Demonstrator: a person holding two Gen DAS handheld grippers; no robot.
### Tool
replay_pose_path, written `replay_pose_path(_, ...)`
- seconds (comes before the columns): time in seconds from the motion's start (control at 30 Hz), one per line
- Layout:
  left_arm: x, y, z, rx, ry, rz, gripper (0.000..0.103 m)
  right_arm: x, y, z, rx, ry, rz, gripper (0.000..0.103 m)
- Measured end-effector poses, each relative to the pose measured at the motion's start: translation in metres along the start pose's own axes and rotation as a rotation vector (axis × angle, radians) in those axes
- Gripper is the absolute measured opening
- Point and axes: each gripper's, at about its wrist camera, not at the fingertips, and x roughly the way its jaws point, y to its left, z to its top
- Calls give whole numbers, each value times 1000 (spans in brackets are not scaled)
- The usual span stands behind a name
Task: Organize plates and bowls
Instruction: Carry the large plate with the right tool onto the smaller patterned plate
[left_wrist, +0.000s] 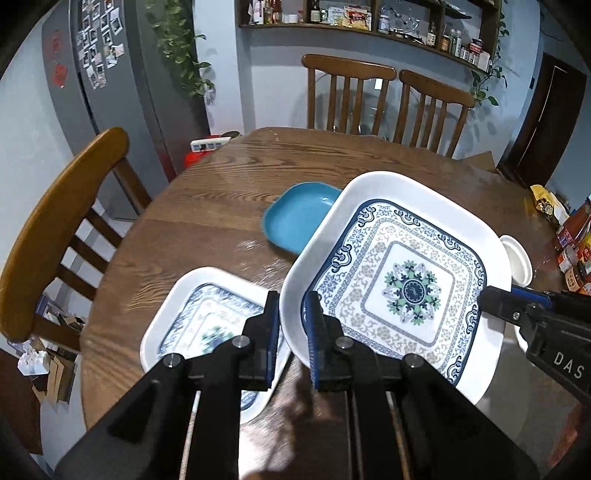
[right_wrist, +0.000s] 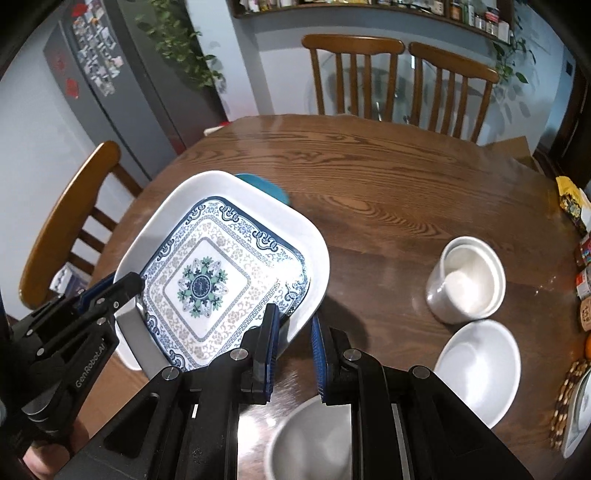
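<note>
Square patterned plate (left_wrist: 399, 280) pinched by both grippers.

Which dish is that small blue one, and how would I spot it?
On the round wooden table, look just beyond the big patterned square plate held up off the table. The teal dish lies there, partly hidden; it alone is plain teal, not white.

Both grippers are matte black, angular linkage builds. The left gripper (left_wrist: 292, 325) carries two flat fingers faced with ribbed blue pads (left_wrist: 312, 332), and round silver pivot pins dot its arms. The right gripper (right_wrist: 293, 339) matches: black links, blue pads (right_wrist: 317, 354), silver pins. White lettering shows on the bodies, "DAS" on the right one, "GenRobot.AI" on the left. A patch of bare skin (right_wrist: 38, 461) peeks in low left.
</note>
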Motion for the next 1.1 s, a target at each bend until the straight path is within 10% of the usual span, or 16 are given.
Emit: replay_pose_path(1.1,6,129,-23,-5,74,34,11,33,137,-29,-5,41,37,19)
